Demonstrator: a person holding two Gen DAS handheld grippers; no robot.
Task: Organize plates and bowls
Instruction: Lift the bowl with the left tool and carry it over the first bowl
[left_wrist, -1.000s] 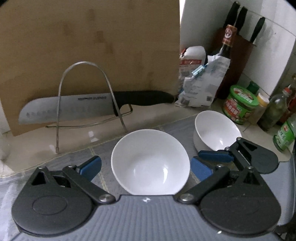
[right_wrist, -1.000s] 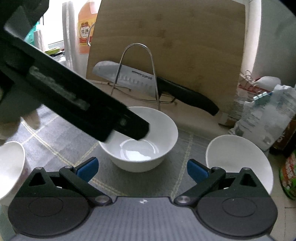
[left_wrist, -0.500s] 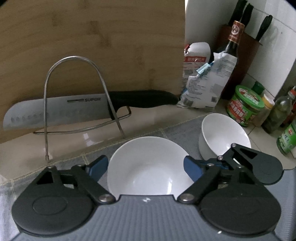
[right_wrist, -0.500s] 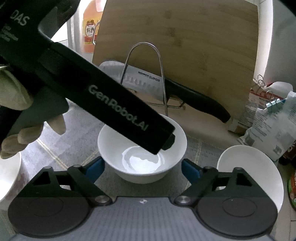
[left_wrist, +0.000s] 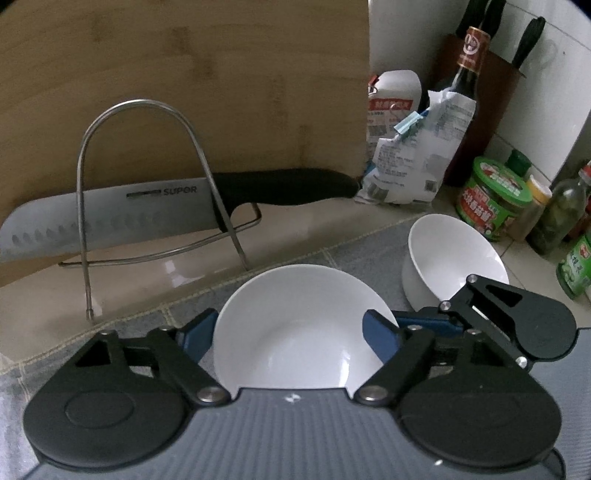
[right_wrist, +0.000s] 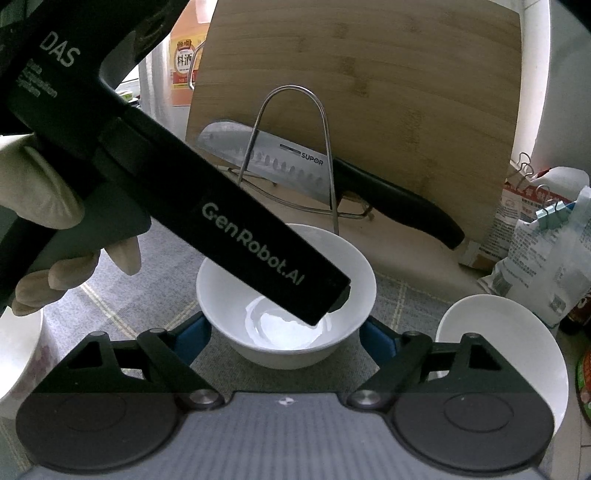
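Observation:
A white bowl (left_wrist: 295, 328) sits on the grey mat between the blue pads of my open left gripper (left_wrist: 288, 332). It also shows in the right wrist view (right_wrist: 288, 314), between the pads of my open right gripper (right_wrist: 284, 338), with the left gripper's black body (right_wrist: 221, 229) slanting over it. A second white bowl (left_wrist: 454, 254) stands to the right, also seen in the right wrist view (right_wrist: 491, 332). A third white bowl's rim (right_wrist: 18, 354) shows at the far left. Whether the pads touch the bowl I cannot tell.
A wire rack (left_wrist: 147, 184) holds a large knife (left_wrist: 110, 221) against a bamboo cutting board (left_wrist: 184, 92) at the back. Bags (left_wrist: 417, 147), a dark bottle (left_wrist: 469, 92), a green jar (left_wrist: 495, 199) and small bottles crowd the back right.
Both grippers have moved in toward the middle bowl and now straddle it. The left gripper's body has come further across the right wrist view.

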